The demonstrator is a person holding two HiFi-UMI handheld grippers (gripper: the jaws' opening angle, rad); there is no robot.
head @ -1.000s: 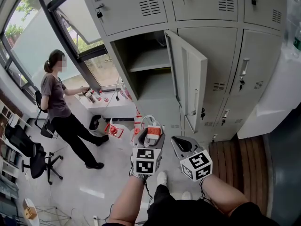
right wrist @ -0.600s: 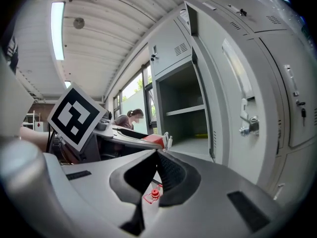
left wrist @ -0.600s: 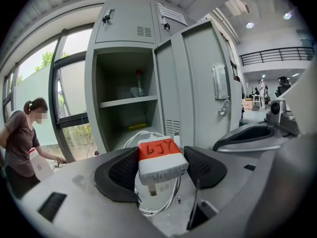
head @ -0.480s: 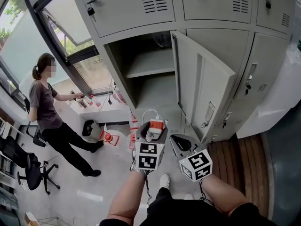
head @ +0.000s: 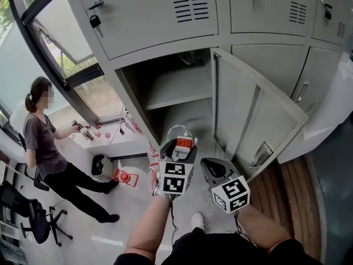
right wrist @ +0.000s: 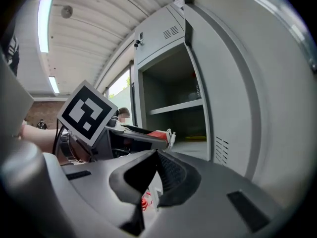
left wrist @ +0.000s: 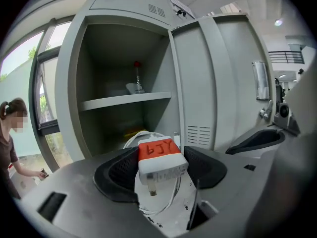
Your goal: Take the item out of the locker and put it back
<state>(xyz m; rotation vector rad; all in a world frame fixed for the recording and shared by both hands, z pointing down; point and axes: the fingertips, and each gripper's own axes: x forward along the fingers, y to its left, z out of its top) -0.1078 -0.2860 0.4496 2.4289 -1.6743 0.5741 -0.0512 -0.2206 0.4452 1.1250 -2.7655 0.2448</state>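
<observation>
— What do we see from the head view, and how much room is there?

— We look steeply down at a grey metal locker (head: 128, 80) with one compartment open. Its door (head: 249, 121) swings out toward our right side, its free edge close to the right gripper (head: 214, 170). The left gripper (head: 177, 149) sits in front of the opening, clear of both side edges. A flat shelf (head: 177, 90) splits the compartment. Open pale floor (head: 110, 214) lies to the left, where a person (head: 43, 143) stands well apart.

— And the left gripper view?

— Here we see the dark ribbed jaws clenched on a charger (left wrist: 159, 158), a smooth white block with a red end marked by hand. So the item is outside the locker, held in front of the lower space. A thin white cable (left wrist: 142, 134) loops behind it, partly hidden. On the shelf a small clear object (left wrist: 136, 81) with a red top is too small for us to name. Something yellow (left wrist: 132, 131) low in the compartment is cut off by the jaws.

— And the right gripper view?

— Its jaws are pressed together with nothing between them. The door fills the right side, smooth and curved by the lens. To the left we see the other tool's marker cube (right wrist: 87, 113), black squares on white, covering part of the room behind.
</observation>
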